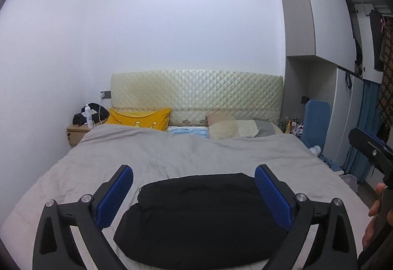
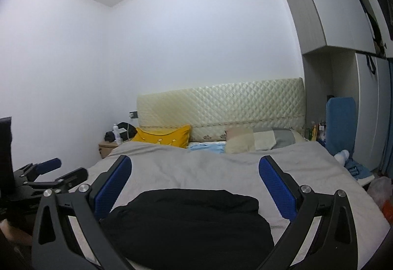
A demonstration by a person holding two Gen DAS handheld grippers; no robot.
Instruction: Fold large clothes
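Between the spread fingers of the left gripper (image 1: 194,177), a black garment (image 1: 201,218) lay folded into a compact bundle on the grey bedspread (image 1: 172,149). Both blue pads (image 1: 115,193) stood wide apart, one on either side of the bundle, and neither appeared to touch the cloth. Off to that gripper's right, the other tool showed as a dark body at the edge of the view, with the fingers of the person's right hand (image 1: 375,216) wrapped around its handle.

From the right wrist view, the right gripper (image 2: 195,174) was likewise parted, its pads well apart and holding nothing. The same black garment (image 2: 189,220) sat just ahead of and below it, lying between the two fingers and slightly toward the left one. Further to the left of this gripper, the left tool appeared side-on, its two fingers separated.

Beyond both grippers, at the far end of the bed, a yellow pillow (image 1: 140,119) leaned against the quilted cream headboard (image 1: 196,95), with a beige and grey pillow (image 1: 235,127) to its right. A small wooden nightstand (image 1: 77,135) stood at the far left with a white bottle (image 1: 89,116) on it.
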